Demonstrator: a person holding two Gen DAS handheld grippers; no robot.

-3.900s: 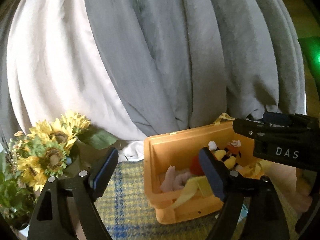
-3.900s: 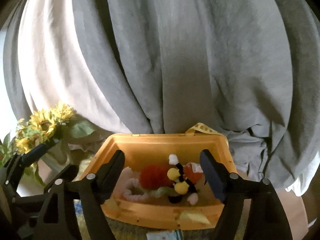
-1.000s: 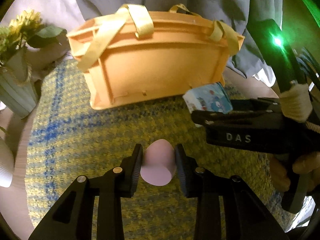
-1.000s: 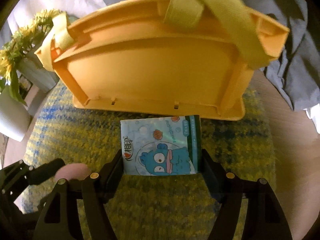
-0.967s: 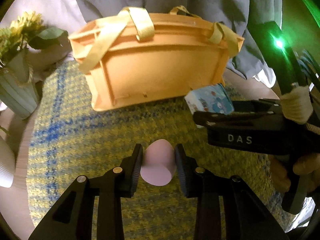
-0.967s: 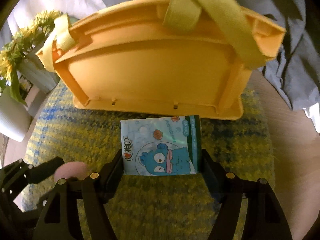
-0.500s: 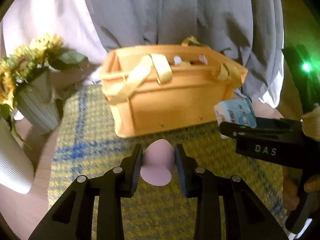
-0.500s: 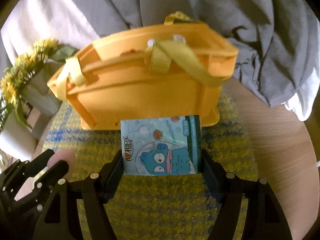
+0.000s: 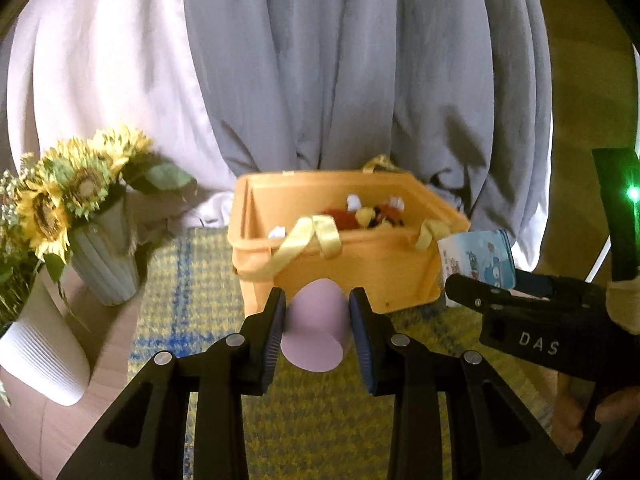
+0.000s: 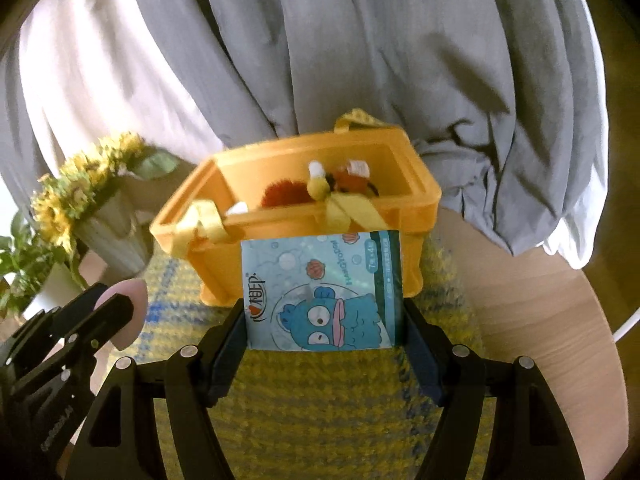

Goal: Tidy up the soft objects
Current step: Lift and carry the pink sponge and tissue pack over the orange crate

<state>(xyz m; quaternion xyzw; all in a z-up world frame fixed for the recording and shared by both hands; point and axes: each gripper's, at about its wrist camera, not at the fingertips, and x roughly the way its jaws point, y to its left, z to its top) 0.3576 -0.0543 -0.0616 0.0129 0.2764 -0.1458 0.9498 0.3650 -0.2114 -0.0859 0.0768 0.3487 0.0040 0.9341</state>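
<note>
Two tools loaded — left tool (image 9: 318, 322) pinching pink sponge (image 9: 315, 330).

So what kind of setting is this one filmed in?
Most likely a home living area: a small round wooden table with a woven yellow-and-blue mat, sunflowers in a ribbed vase, long grey curtains behind, and an orange storage basket of plush toys.

- Pink egg-shaped sponge (image 9: 314, 330): clamped between two gripper pads, flat end toward camera, held off the mat.
- Blue tissue pack (image 10: 322, 292) with cartoon print: pinched by its side edges, upright, just before the bin's front wall.
- Orange bin (image 10: 304, 236): on the mat's far edge, holding plush toys (image 10: 320, 188), yellow straps draped over its front rim.
</note>
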